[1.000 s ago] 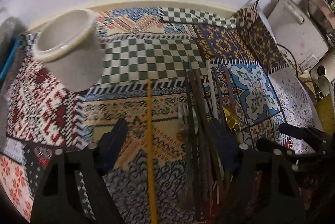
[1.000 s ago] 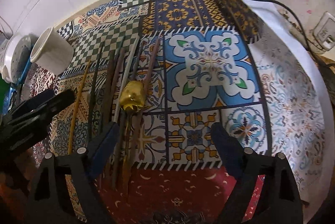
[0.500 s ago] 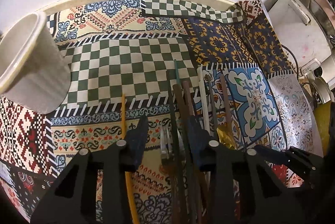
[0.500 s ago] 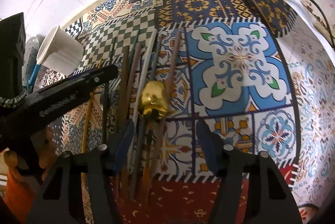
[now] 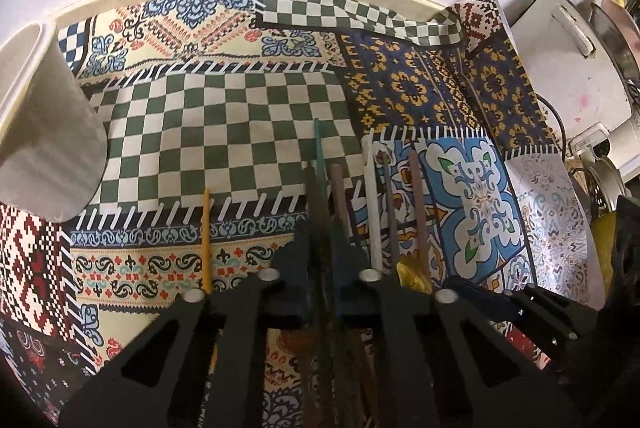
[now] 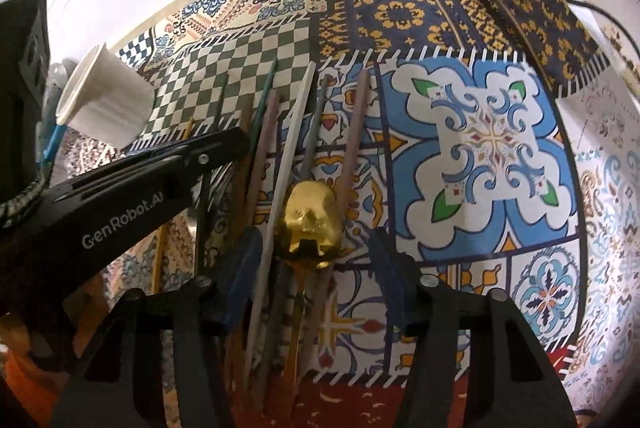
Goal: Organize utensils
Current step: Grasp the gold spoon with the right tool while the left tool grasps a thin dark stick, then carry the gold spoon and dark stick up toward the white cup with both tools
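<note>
Several chopsticks lie side by side on the patterned cloth: a yellow one point(image 5: 206, 236), a dark green one point(image 5: 319, 152), a brown one point(image 5: 338, 188), a white one point(image 5: 373, 204). A gold spoon point(image 6: 312, 224) lies among them. My left gripper point(image 5: 320, 260) is shut on a few dark chopsticks in the middle of the bundle. My right gripper point(image 6: 312, 260) is open low over the spoon and the white chopstick point(image 6: 286, 164), fingers on either side. A white cup point(image 6: 102, 104) lies on its side at the left, also in the left wrist view point(image 5: 44, 132).
A white wall borders the cloth's far edge. A white appliance point(image 5: 568, 60) with black cables stands at the right. The left gripper's body point(image 6: 120, 196) crosses the right wrist view at the left. A blue item point(image 6: 54, 142) lies by the cup.
My left gripper moved right and closed on the dark chopsticks. My right gripper narrowed and came lower toward the gold spoon. The cup slid toward the left edge of the left view.
</note>
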A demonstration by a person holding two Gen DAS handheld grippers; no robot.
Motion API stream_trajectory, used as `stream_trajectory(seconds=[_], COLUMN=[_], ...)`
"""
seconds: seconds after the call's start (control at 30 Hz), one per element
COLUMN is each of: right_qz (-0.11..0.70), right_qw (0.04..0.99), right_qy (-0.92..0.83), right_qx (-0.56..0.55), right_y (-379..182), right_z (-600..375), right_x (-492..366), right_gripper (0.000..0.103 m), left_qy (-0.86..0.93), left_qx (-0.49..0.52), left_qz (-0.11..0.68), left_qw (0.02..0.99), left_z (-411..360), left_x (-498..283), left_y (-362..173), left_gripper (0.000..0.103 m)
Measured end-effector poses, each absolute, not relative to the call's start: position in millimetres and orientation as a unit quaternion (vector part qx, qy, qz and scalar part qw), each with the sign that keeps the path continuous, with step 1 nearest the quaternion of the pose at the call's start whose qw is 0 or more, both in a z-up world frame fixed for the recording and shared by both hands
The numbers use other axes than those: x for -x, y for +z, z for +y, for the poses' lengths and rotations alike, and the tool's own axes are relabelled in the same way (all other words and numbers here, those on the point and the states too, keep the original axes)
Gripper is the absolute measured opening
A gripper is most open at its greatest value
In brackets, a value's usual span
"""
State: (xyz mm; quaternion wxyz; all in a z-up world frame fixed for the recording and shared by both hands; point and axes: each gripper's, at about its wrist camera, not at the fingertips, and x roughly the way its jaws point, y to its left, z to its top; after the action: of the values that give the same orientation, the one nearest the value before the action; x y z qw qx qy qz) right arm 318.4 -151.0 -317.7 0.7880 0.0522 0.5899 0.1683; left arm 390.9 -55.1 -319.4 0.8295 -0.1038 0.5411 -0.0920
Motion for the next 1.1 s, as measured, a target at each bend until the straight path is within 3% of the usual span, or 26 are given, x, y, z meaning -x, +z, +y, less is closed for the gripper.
stream_trajectory(seconds=[0.2,0.4,1.1], right_qz=[0.585,0.585,0.486], right_qw=[0.793,0.792,0.853], right_qy=[0.168,0.166,0.183], right_qx=[-0.035,-0.061,-0.055], right_y=[-318.0,-313.6,-220.8], right_z=[-149.8,-158.2,-175.8], right_x=[-321.3,-318.4,-245.9], right_gripper=[0.032,0.031,0.031], left_qy=[-0.093,-0.094,-0.089], left_qx=[0.101,0.101,0.097], left_qz=[0.535,0.517,0.429], left_qw=[0.833,0.845,0.894], left_z=[-53.7,-40.9,-28.0], left_x=[-386.5,-366.0,-247.9], left_y=[-310.9,-286.5,-200.1], left_gripper=[0.003,0.003,0.003])
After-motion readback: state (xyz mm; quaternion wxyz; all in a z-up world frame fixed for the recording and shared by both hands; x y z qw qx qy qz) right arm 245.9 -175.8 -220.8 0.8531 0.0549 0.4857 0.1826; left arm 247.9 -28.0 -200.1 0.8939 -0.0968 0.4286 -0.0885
